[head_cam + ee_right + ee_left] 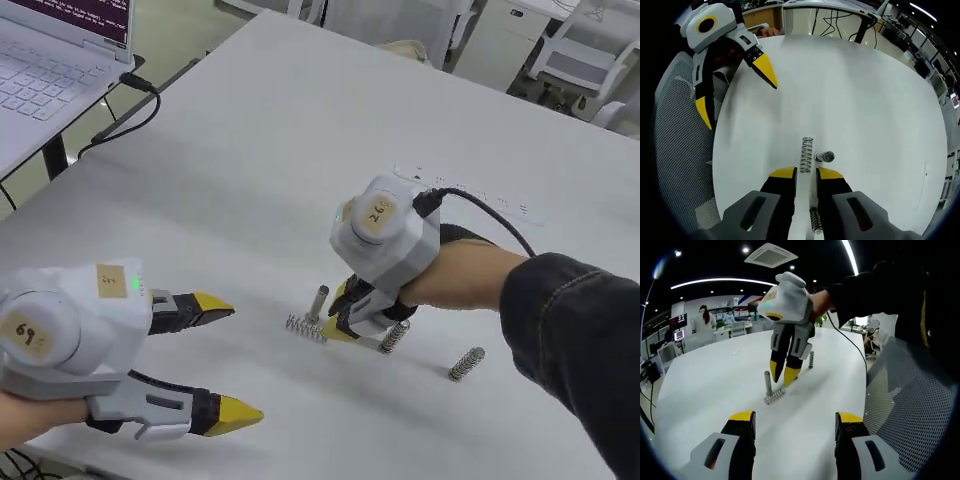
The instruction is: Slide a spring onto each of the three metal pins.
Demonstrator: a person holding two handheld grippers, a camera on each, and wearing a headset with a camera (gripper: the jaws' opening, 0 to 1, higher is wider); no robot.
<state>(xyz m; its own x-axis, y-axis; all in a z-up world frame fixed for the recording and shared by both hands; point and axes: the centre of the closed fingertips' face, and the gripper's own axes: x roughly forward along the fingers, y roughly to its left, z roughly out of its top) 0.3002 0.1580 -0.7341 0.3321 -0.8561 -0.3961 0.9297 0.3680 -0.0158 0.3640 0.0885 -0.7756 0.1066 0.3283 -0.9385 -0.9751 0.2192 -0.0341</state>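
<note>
While the left gripper (245, 360) hung released near the desk's (250, 150) front edge, the right gripper's (338, 312) narrowed fingers stood at a lying spring (305, 327) beside an upright pin (319, 302); whether they grasped it, I cannot tell.

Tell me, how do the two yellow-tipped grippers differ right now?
The left gripper has its jaws spread wide; the right gripper has them nearly together. The left hovers away from the parts; the right points down at a spring beside a pin. Both have yellow tips.
</note>
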